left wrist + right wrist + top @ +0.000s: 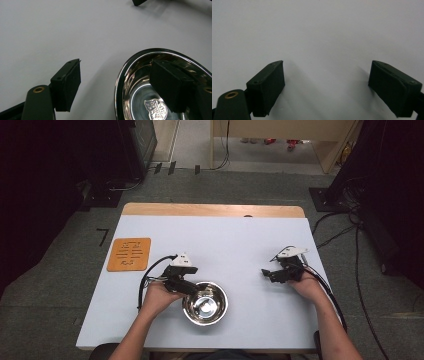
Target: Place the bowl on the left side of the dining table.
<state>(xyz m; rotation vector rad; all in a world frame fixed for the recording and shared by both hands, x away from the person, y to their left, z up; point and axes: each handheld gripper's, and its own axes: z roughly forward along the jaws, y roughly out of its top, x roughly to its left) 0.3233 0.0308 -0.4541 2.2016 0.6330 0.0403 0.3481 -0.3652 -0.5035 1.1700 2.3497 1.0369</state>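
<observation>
Steel bowl (205, 303), lower centre of high view, upright on table (230, 245), nothing inside; emblem on bottom visible in left gripper view. Left gripper (186, 290) at bowl's left rim: jaws spread, one inside bowl, one outside over table, rim between, pads not pressing. Right gripper (265, 274), right of centre, jaws spread over bare table, well apart from bowl. Orange mat (129, 254) at left.

1. My left gripper (117, 82) straddles the rim of the steel bowl (130, 82), jaws apart.
2. One jaw hangs outside over the white table (62, 30); the other sits inside the bowl, above an embossed crest on its floor.
3. Neither pad visibly presses the rim.
4. My right gripper's tip (138, 2) shows far off.
</observation>
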